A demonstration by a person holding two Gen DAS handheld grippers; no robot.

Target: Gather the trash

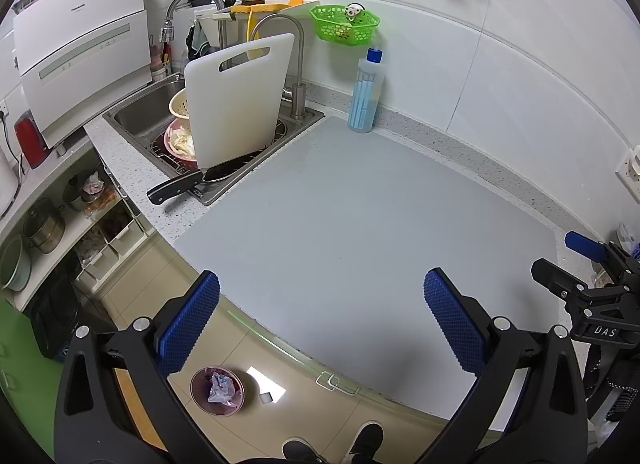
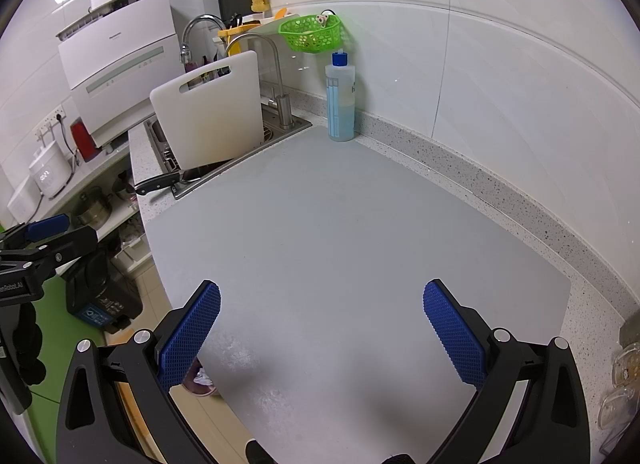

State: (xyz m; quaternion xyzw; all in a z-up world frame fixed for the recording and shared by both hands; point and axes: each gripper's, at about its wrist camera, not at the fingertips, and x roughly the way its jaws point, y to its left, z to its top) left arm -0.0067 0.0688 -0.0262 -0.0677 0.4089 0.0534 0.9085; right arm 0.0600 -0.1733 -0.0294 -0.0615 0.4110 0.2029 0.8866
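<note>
A small pink waste bin (image 1: 217,391) stands on the floor below the counter's edge, with crumpled pale plastic trash (image 1: 221,387) inside; in the right wrist view only a sliver of the bin (image 2: 199,381) shows past the counter. My left gripper (image 1: 320,324) hovers open over the front edge of the grey counter mat (image 1: 352,224), nothing between its blue pads. My right gripper (image 2: 322,326) is open too, above the same grey mat (image 2: 340,244), which carries no loose trash. Each gripper appears in the other's view: the right gripper (image 1: 592,264) and the left gripper (image 2: 44,236).
A sink (image 1: 132,114) at the left holds a white cutting board (image 1: 236,100), bowls and a black-handled knife (image 1: 176,188) jutting over its rim. A blue-capped bottle (image 1: 366,92) stands by the wall under a green basket (image 1: 346,24). Shelves with pots sit lower left. The person's shoes (image 1: 366,440) are below.
</note>
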